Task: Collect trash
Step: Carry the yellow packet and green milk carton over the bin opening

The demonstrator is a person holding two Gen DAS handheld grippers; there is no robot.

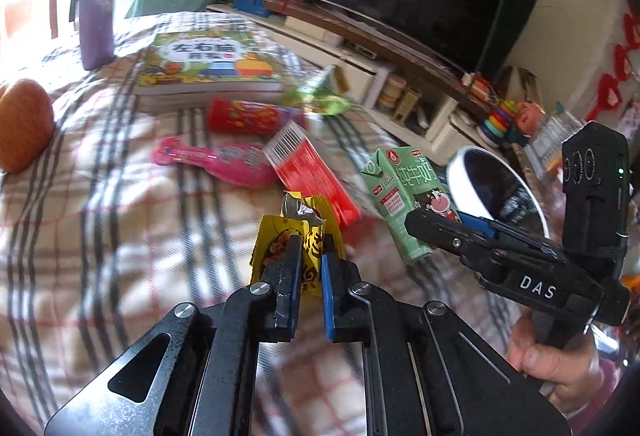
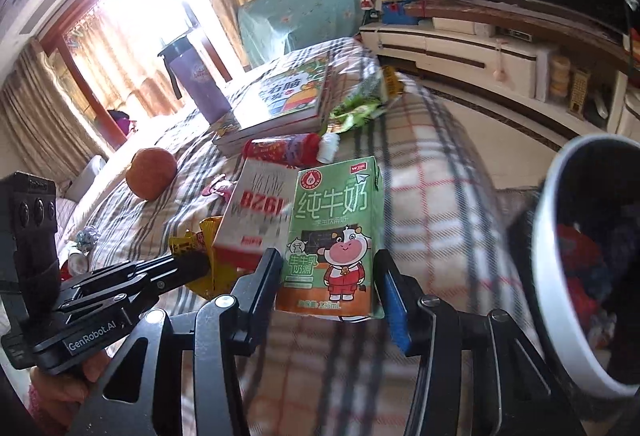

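My left gripper (image 1: 312,248) is shut on a crumpled yellow snack wrapper (image 1: 276,232), which sticks up between the pads. In the right wrist view the same wrapper (image 2: 208,236) shows at the left gripper's tip. My right gripper (image 2: 328,260) is shut on a small green milk carton (image 2: 336,212), one pad on each side, the carton upright. In the left wrist view the carton (image 1: 396,192) sits just left of a white-rimmed bin (image 1: 460,172) with a dark liner. A red and white box (image 1: 308,172) lies on the checked blanket between wrapper and carton.
On the blanket lie a red tube (image 1: 248,116), a pink toy (image 1: 216,160), a green wrapper (image 1: 316,96), picture books (image 1: 208,64), an orange (image 1: 24,124) and a purple tumbler (image 1: 96,4). The bin (image 2: 548,236) stands off the blanket's right edge; a TV cabinet (image 2: 460,44) lies beyond.
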